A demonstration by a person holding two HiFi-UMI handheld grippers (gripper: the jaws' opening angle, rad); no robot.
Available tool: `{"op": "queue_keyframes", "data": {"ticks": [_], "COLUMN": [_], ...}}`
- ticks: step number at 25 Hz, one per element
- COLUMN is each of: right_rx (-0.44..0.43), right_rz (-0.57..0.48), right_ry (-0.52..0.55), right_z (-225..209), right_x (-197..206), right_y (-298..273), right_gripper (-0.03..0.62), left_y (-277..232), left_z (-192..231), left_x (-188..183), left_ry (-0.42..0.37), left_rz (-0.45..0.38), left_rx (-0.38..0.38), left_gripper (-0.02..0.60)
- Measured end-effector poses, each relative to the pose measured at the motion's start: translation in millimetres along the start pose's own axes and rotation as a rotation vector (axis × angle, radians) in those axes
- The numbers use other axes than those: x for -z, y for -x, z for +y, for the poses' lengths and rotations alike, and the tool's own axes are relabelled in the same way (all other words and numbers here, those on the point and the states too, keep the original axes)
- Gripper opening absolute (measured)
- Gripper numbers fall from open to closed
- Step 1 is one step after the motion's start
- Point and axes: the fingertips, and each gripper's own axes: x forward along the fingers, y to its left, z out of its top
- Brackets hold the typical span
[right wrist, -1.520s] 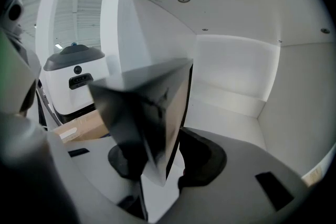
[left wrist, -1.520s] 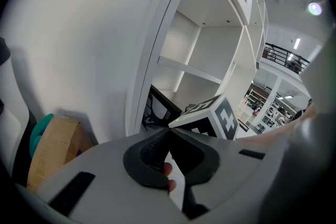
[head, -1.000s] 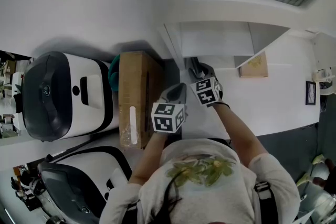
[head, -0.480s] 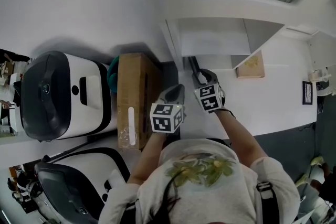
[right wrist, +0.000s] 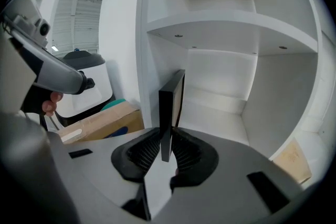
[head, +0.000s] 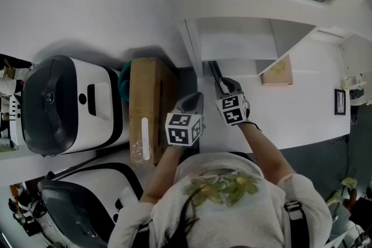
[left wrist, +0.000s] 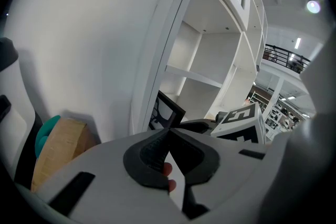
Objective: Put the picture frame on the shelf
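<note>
The picture frame is thin and black and stands upright on edge, right in front of the white shelf unit at its left side. My right gripper is closing, with its pads against both faces of the frame's lower edge. From the head view the frame is a dark strip ahead of the right gripper. The frame also shows in the left gripper view. My left gripper hangs just left of it, fingertips together and nothing between them. The frame's bottom edge is hidden.
A long cardboard box lies on the floor left of the shelf, with a teal object behind it. White machines with dark lids stand further left. A small wooden panel leans at the shelf's right.
The right gripper has shifted slightly right and nearer the shelf with the frame ahead of it. The left gripper has stayed about where it was.
</note>
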Motion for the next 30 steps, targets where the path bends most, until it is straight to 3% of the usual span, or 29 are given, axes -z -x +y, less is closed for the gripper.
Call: {"op": "queue_keyframes", "data": {"ticks": [30], "right_rx": [-0.053], "right_rz": [-0.025], "right_ry": [-0.030], "right_z": [1], "right_x": [-21], "right_y": [-32], "right_gripper": [0.087], "left_y": [-3], "left_z": [10], "left_x": [-3], "left_ry": [0.010], "left_rz": [0.000], "left_rx": [-0.020], "left_gripper": [0.023]}}
